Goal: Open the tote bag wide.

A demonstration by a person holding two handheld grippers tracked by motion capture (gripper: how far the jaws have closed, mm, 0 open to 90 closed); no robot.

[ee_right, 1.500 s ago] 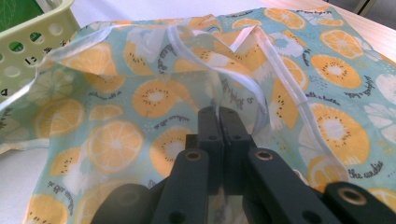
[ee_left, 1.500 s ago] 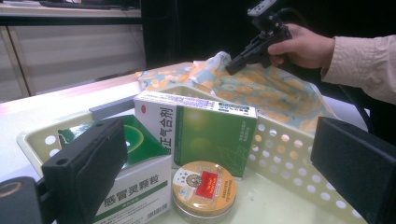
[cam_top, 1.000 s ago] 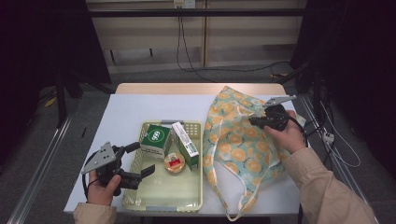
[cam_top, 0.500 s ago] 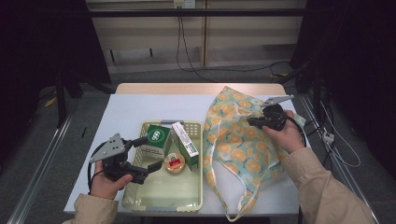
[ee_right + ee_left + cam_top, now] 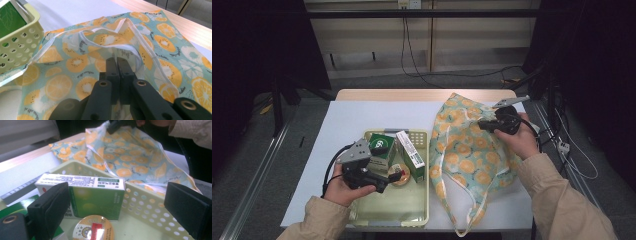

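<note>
left tool (image 5: pixel 117 202): wide, above round tin (image 5: pixel 93 231) | right tool (image 5: pixel 116 65): clamped, apparently pinching bag (image 5: pixel 75 62) rim

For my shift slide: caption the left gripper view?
Open black fingers frame a green cardboard box and round tin.

In the left gripper view the round tin (image 5: pixel 93 231) is cut off by the bottom edge. The print on the green box (image 5: pixel 96 197) is too blurred to read. In the right gripper view, the basket (image 5: pixel 18 40) is cut by the left edge.
</note>
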